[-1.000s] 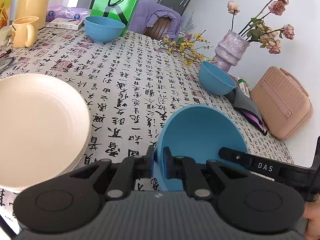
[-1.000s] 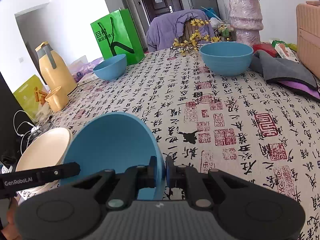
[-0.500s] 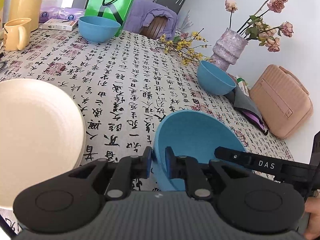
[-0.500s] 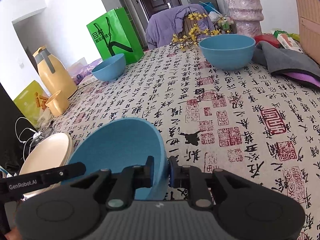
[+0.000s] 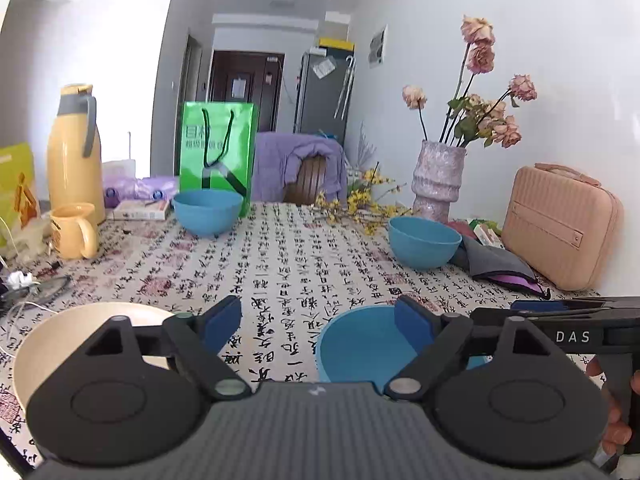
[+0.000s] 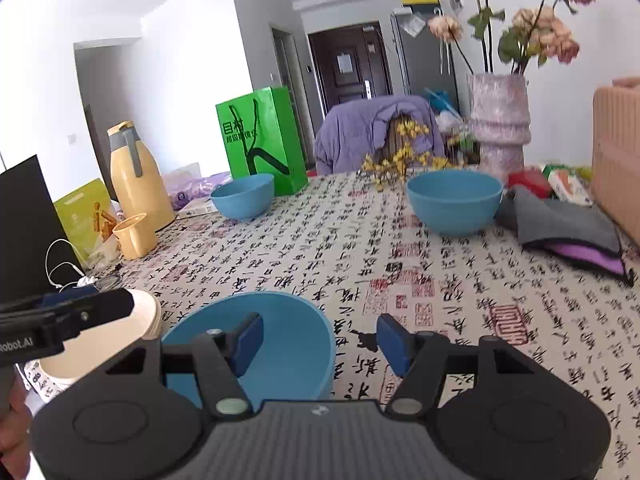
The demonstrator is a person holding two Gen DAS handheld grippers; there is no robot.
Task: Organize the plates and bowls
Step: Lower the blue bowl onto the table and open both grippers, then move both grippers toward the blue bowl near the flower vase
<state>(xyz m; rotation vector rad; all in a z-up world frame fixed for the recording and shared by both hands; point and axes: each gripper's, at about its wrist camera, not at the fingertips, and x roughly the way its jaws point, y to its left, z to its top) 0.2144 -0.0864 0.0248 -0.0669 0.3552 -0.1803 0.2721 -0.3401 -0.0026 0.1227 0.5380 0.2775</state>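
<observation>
Both the left gripper and right gripper are opening, nothing between their pads. Swinging away carelessly could knock the near bowl against the plates.

White walls and bright daylight fill the room. At twelve o'clock beyond the bench stands a dark door, with a grey fridge at one o'clock. A chair draped in purple cloth sits at the bench's far edge.
</observation>
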